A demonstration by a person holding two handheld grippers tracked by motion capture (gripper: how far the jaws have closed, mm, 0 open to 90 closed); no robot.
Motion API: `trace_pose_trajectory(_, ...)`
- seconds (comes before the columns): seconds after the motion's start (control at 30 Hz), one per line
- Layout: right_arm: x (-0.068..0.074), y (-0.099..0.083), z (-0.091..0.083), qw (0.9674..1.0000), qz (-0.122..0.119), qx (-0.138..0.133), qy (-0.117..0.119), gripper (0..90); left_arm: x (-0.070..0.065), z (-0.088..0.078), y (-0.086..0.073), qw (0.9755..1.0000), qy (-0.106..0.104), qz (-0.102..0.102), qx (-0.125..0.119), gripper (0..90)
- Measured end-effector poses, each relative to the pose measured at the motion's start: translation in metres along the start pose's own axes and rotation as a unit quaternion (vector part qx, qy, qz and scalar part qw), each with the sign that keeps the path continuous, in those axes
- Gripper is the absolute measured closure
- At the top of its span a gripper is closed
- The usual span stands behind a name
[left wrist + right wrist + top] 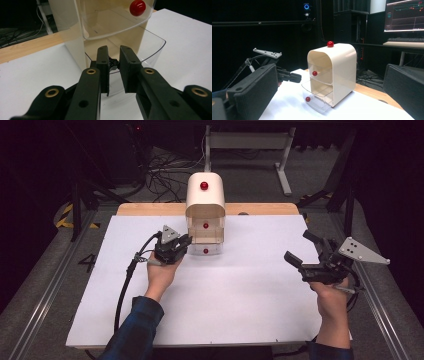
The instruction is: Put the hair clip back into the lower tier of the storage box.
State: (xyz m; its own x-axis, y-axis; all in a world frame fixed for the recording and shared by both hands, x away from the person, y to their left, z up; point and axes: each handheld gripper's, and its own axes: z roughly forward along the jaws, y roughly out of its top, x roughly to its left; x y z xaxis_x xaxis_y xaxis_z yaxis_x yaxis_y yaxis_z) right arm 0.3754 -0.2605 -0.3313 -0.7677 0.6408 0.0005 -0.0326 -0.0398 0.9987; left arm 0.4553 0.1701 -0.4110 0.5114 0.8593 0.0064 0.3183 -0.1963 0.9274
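While left gripper [113, 61] sits clamped on small black item over open bottom drawer [152, 50] of cabinet [205, 205], centre above tray, then release low. Right gripper [312, 252] open, idle, well apart.

You're in a dark room: white table [250, 310] on grey floor [45, 285], cables [165, 172] tangled behind it, a lit monitor [404, 15] and keyboard [404, 41] beyond its far right corner.
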Motion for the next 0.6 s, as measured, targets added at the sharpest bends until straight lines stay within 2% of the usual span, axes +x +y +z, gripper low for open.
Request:
trace_pose_trajectory(0.23, 0.000, 0.000, 0.000, 1.0000, 0.003, -0.001, 0.000, 0.3, 0.000, 0.005, 0.000, 0.9999, 0.011, 0.004, -0.003, 78.7)
trace_pose_trajectory(0.4, 0.000, -0.001, 0.001, 1.0000, 0.001, 0.001, 0.000, 0.4, -0.001, 0.007, -0.001, 0.9999, 0.012, 0.005, -0.010, 78.6)
trace_pose_trajectory(0.6, 0.000, -0.001, 0.001, 1.0000, 0.001, -0.001, 0.000, 0.3, 0.001, 0.012, -0.001, 0.9998, 0.011, -0.008, -0.011, 78.6)
